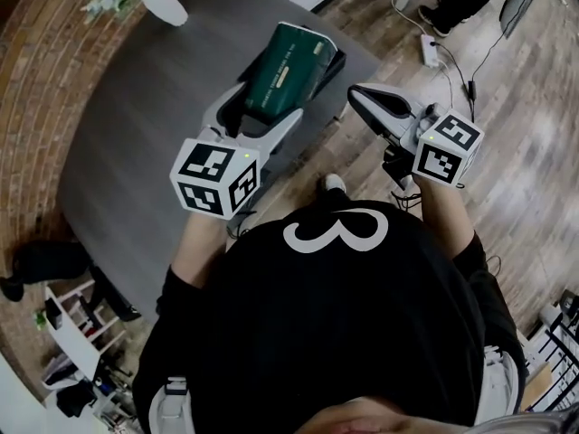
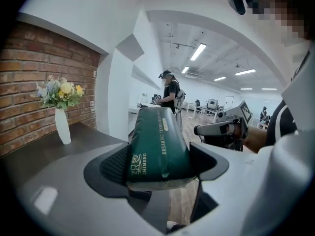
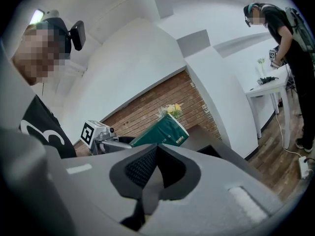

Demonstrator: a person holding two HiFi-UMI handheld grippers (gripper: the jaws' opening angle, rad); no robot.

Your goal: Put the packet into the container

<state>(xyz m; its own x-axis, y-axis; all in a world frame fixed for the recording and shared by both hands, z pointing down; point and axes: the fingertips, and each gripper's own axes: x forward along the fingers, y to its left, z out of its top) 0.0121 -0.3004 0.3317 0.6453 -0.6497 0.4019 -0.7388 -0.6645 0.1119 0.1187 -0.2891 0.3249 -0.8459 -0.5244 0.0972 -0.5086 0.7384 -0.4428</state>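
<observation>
The packet (image 1: 288, 69) is dark green with pale print and is held up in the air over the edge of the dark grey table (image 1: 136, 134). My left gripper (image 1: 285, 84) is shut on the packet (image 2: 157, 146), its jaws standing wide against both sides, and the packet sticks out well past the jaw tips. My right gripper (image 1: 355, 93) hangs to the right of it over the wooden floor, shut with nothing in it (image 3: 156, 147). From the right gripper view the packet (image 3: 162, 132) shows tilted in front of the brick wall. No container is in view.
A white vase of flowers (image 1: 163, 3) stands at the table's far side by the brick wall. A power strip (image 1: 429, 51) with cables lies on the floor. Another person (image 3: 290, 43) stands by a white table (image 3: 266, 90).
</observation>
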